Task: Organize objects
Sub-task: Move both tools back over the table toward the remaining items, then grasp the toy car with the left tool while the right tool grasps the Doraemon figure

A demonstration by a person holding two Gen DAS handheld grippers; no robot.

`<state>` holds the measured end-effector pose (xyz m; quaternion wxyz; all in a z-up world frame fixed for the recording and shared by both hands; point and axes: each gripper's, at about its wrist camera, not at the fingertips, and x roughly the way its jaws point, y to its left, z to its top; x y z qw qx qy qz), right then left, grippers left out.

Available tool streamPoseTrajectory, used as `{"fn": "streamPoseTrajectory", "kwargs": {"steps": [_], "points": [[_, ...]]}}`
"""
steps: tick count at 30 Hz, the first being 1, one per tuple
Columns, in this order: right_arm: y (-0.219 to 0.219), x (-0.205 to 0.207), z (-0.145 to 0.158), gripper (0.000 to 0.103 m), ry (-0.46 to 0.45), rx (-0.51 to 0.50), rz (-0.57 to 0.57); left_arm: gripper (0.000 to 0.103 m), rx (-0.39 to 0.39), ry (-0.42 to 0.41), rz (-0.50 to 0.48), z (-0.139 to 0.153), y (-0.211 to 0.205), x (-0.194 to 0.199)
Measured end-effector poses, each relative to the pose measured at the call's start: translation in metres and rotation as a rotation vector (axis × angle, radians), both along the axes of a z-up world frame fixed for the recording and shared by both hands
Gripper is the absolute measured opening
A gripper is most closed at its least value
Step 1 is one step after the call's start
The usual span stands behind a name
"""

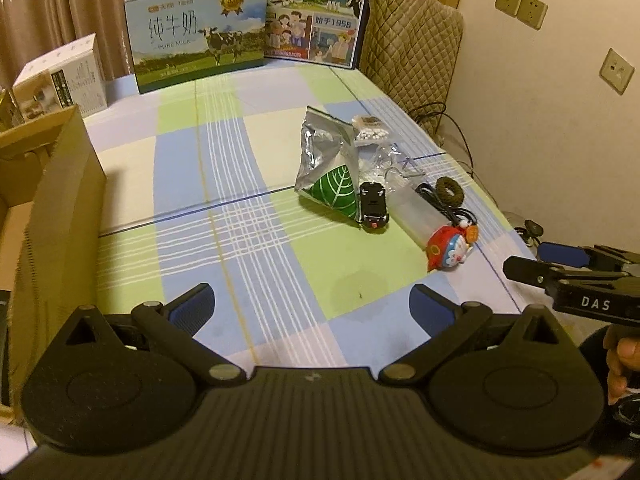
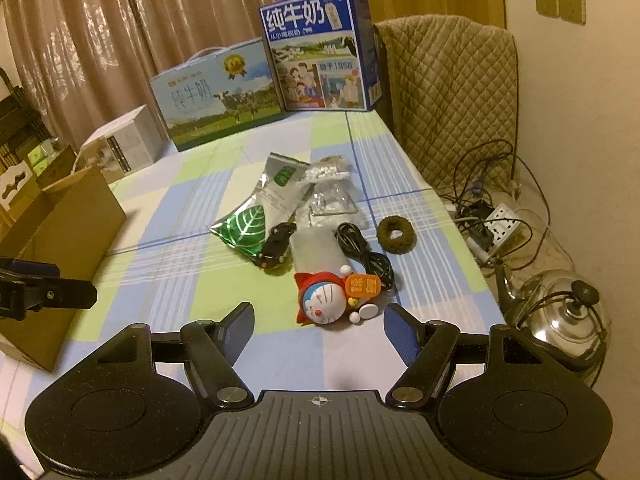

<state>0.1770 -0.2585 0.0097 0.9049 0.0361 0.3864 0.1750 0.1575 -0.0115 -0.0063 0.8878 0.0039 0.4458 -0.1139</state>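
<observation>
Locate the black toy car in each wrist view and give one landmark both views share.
Left wrist view: the black toy car lies right of centre, beside the green leaf pouch, far ahead of the open left claw.
Right wrist view: the black toy car lies just left of centre, beyond the open right claw.
Shared landmark: the Doraemon toy.

dim warm indoor light, yellowish cast; soft shadows; strong fisheye bending, dark corners; slightly soft, noisy.
</observation>
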Motion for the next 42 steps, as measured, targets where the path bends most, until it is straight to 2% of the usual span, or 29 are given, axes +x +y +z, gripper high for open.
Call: {"fn": "streamPoseTrajectory", "kwargs": {"steps": [8,10,12,23,27,28,30,38,42], "points": [[0.009,0.034,-0.028,0.069,0.021,-0.003,0.031,0.102,-0.012,0.041,-0.005,-0.028,-0.006,0.027],[0.012,0.042,-0.035,0.078,0.031,-0.007,0.04,0.102,-0.015,0.044,-0.005,-0.033,-0.007,0.032],[0.013,0.05,-0.043,0.081,0.045,-0.012,0.028,0.102,-0.02,0.048,-0.005,-0.037,-0.007,0.037],[0.011,0.076,-0.069,0.081,0.101,0.015,-0.004,0.102,-0.047,0.07,-0.012,-0.054,-0.008,0.054],[0.015,0.083,-0.074,0.079,0.107,0.006,-0.012,0.102,-0.056,0.076,-0.019,-0.057,-0.011,0.057],[0.016,0.083,-0.075,0.073,0.108,-0.001,-0.008,0.102,-0.056,0.077,-0.021,-0.058,-0.011,0.058],[0.018,0.083,-0.075,0.068,0.104,-0.023,-0.004,0.102,-0.058,0.078,-0.023,-0.06,-0.012,0.06],[0.021,0.069,-0.071,0.067,0.119,-0.008,0.026,0.099,-0.057,0.071,-0.056,-0.063,-0.022,0.073],[0.02,0.063,-0.06,0.067,0.046,-0.025,0.006,0.092,-0.054,0.062,-0.079,-0.064,-0.032,0.085]]}}
